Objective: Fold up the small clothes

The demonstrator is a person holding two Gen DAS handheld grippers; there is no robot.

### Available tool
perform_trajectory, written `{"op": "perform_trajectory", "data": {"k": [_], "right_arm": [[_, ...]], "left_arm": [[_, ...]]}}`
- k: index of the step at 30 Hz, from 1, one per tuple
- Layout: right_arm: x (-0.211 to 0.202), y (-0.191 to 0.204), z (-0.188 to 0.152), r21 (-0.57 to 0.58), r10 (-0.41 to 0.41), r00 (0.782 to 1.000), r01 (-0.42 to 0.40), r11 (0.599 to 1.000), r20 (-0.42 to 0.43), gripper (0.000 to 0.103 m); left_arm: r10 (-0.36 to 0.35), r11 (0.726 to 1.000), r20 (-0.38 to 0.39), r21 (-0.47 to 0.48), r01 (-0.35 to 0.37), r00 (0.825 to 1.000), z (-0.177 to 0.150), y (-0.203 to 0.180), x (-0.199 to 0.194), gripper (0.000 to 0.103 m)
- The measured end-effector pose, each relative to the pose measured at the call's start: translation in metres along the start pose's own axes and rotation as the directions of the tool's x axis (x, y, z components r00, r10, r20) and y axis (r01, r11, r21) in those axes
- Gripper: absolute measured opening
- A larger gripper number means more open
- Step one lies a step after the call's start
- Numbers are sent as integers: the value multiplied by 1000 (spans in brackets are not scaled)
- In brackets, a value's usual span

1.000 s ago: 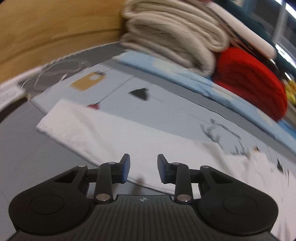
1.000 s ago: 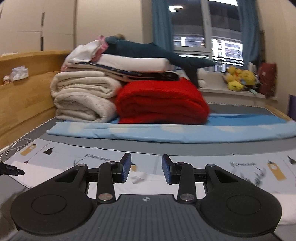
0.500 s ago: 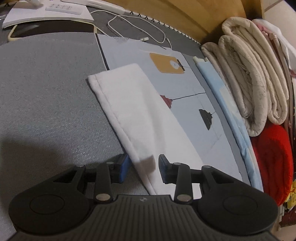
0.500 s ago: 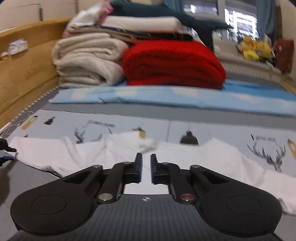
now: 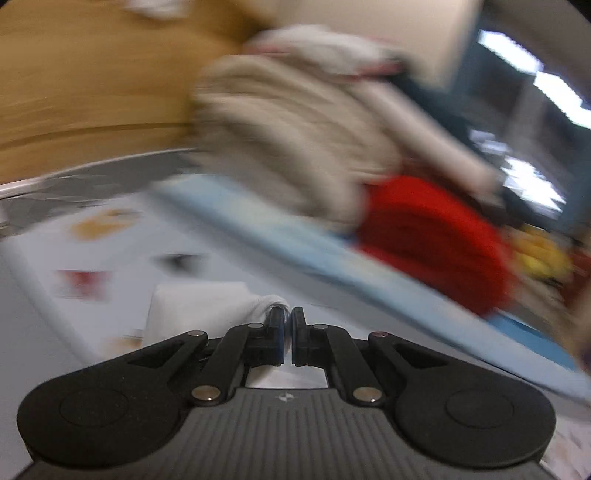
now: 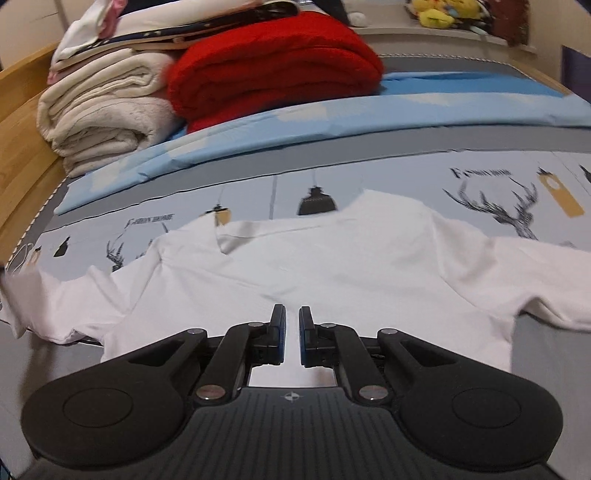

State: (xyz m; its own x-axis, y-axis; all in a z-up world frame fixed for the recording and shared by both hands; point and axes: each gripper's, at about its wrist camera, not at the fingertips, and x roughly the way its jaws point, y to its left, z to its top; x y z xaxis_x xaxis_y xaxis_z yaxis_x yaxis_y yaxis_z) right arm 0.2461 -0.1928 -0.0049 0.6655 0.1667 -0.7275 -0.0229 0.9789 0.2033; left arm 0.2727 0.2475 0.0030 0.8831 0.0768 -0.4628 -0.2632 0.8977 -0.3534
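A white T-shirt [image 6: 314, 258] lies spread across the bed's [image 6: 332, 147] near edge. The left gripper [image 5: 288, 317] pinches its bunched sleeve; the right gripper [image 6: 291, 317], pressed together, pinches the shirt's hem.

Red blanket [image 6: 273, 62]: folded, resting on the blue sheet, touching the cream stack.
Cream blankets [image 6: 103, 118]: folded stack at the left, against the wooden board.
Wooden board [image 6: 22, 122]: runs along the left edge.
Blue sheet [image 6: 369, 118]: long folded strip across the bed.
Printed cover [image 6: 491, 184]: pale grey, with deer, lamp and tag motifs.
Yellow soft toys [image 6: 439, 13]: on the far ledge, blurred.
White cable [image 6: 22, 256]: at the left edge.
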Motion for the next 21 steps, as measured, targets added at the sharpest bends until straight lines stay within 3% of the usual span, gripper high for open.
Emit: {"op": "perform_trajectory", "data": {"k": [1, 2, 3, 4, 5, 6, 7, 9, 12, 14, 17, 19, 21], "right_arm": [[-3, -4, -2, 14, -6, 1000, 6, 1000, -3, 7], [-6, -8, -3, 28, -11, 1000, 11, 1000, -6, 7], [-9, -12, -6, 42, -15, 1000, 16, 999, -10, 7], [-11, -15, -8, 51, -19, 1000, 20, 998, -13, 7], [-13, -20, -9, 63, -27, 1000, 27, 998, -14, 8], [-15, -26, -11, 83, -39, 999, 40, 996, -20, 8], [-16, -31, -13, 104, -49, 998, 51, 993, -27, 8], [-18, -42, -16, 147, -57, 998, 61, 987, -33, 8], [-20, -53, -19, 188, -65, 997, 72, 979, -42, 8], [-20, -55, -21, 203, -63, 997, 71, 977, -44, 8], [-18, -49, -20, 200, -50, 998, 54, 978, -24, 8], [-11, -47, -20, 198, -26, 1000, 25, 980, 1, 8], [2, -47, -21, 231, -18, 999, 26, 973, -34, 9]], "left_arm": [[-102, 995, -32, 12, 103, 994, -11, -30, -6, 3], [-202, 979, -91, 2, 203, 975, -23, -54, -7, 4], [-296, 955, -170, -16, 298, 940, -35, -75, -5, 5], [-395, 916, -294, -46, 400, 870, -52, -98, 0, 16], [-440, 889, -388, -59, 455, 810, -66, -114, 4, 27], [-441, 880, -452, -46, 473, 776, -79, -126, 5, 28], [-408, 887, -475, -6, 461, 780, -88, -134, 2, 28], [-336, 920, -458, 29, 391, 823, -91, -130, 0, 28], [-230, 968, -403, 0, 251, 886, -81, -107, 0, 28], [-158, 985, -370, 0, 170, 915, -73, -93, 2, 28], [-87, 994, -353, 34, 106, 931, -75, -81, 10, 28], [-39, 999, -381, 0, 42, 924, -72, -69, 23, 28], [-27, 999, -394, -27, 18, 919, -67, -62, 32, 28]]}}
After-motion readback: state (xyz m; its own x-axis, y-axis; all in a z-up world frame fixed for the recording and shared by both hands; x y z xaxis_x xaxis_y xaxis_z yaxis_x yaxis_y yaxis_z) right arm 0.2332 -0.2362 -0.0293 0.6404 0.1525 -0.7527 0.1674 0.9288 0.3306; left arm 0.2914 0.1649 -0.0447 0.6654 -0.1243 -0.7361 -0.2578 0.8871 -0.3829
